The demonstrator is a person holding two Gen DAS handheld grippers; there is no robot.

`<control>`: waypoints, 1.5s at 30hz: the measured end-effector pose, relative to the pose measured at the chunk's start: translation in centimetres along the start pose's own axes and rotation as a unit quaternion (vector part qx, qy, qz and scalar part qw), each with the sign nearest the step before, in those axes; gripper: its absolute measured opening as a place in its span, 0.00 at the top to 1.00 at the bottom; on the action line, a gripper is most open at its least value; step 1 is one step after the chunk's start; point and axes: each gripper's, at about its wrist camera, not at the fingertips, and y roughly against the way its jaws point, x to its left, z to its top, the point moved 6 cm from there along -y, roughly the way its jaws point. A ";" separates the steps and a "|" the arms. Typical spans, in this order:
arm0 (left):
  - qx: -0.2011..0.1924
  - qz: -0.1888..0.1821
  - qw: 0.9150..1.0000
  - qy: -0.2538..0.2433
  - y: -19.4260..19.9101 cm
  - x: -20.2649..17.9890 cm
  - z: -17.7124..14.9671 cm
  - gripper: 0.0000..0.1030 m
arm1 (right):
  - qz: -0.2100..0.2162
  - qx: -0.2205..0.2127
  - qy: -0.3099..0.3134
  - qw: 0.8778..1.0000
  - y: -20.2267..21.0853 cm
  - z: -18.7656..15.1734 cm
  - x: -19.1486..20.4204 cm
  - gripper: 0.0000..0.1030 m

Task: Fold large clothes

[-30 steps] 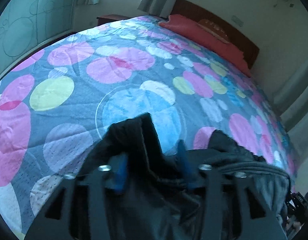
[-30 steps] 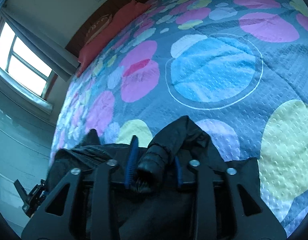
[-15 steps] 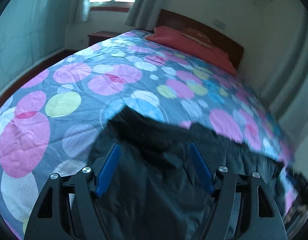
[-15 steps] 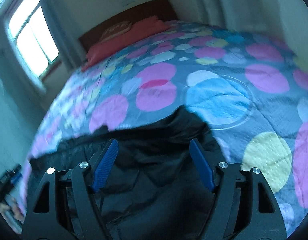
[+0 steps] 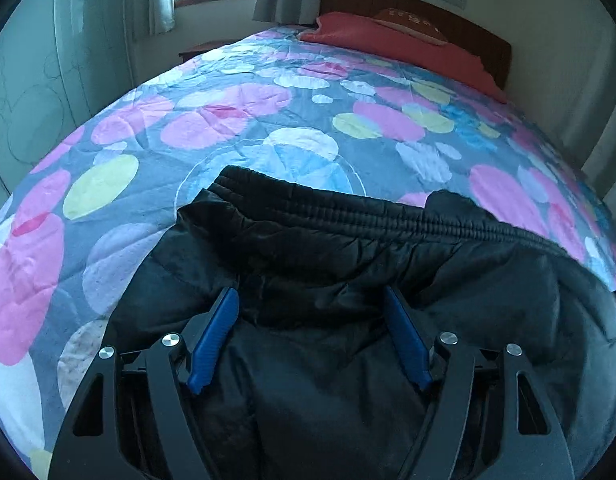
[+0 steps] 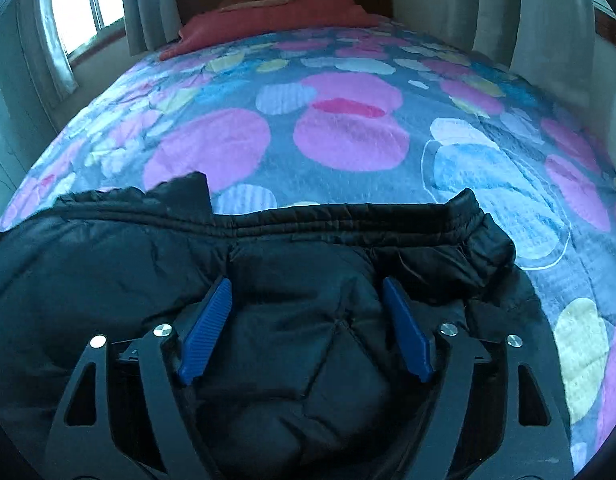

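Both grips on the jacket (image 5: 348, 264) had been let go since the earlier frames; it lay flat on the bed (image 5: 235, 128). Left hand-held gripper (image 5: 312, 300) and right hand-held gripper (image 6: 308, 292) were still opening, pads clear of the fabric beneath, holding nothing. Jacket's long axis ran crosswise, hem (image 6: 348, 216) just ahead of both, neither plainly nearer.

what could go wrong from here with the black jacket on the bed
1. The black jacket lies bunched and creased, so the next fold may come out crooked.
2. Both the left gripper and the right gripper are opening with nothing pinched; the puffy fabric may spring back.
3. A flap sticks out past the ribbed hem and could get folded in unevenly.
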 end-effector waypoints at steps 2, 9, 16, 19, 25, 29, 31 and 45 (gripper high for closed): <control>-0.005 0.006 1.000 -0.005 -0.4 -0.3 -0.3 0.27 | -0.005 -0.004 0.002 1.000 -0.4 -0.2 0.1 0.24; -0.005 0.017 1.000 -0.012 -1.0 -0.6 -0.4 0.26 | -0.008 -0.008 -0.002 1.000 -0.6 -0.3 0.1 0.23; -0.036 -0.002 0.999 -0.016 4.8 -0.4 -0.6 0.27 | -0.006 -0.060 -0.029 0.998 6.2 -0.5 -3.5 0.24; -0.074 0.024 0.996 -0.040 7.3 0.5 -1.5 0.26 | -0.026 -0.062 -0.039 0.997 7.6 -2.2 -6.6 0.24; -0.030 0.042 0.999 0.004 4.6 4.6 -4.0 0.26 | -0.014 -0.019 -0.073 0.997 4.2 -5.8 -9.6 0.22; -0.024 0.050 0.998 -0.008 3.4 4.4 -4.5 0.26 | -0.034 -0.011 -0.063 0.997 3.4 -5.7 -9.1 0.19; -0.020 0.057 0.998 -0.005 4.2 4.5 -4.2 0.27 | -0.041 -0.007 -0.064 0.997 4.0 -5.3 -9.1 0.20; -0.068 -0.045 0.994 -0.070 7.5 -8.4 -1.1 0.27 | 0.053 -0.078 0.055 0.994 6.8 0.1 7.8 0.28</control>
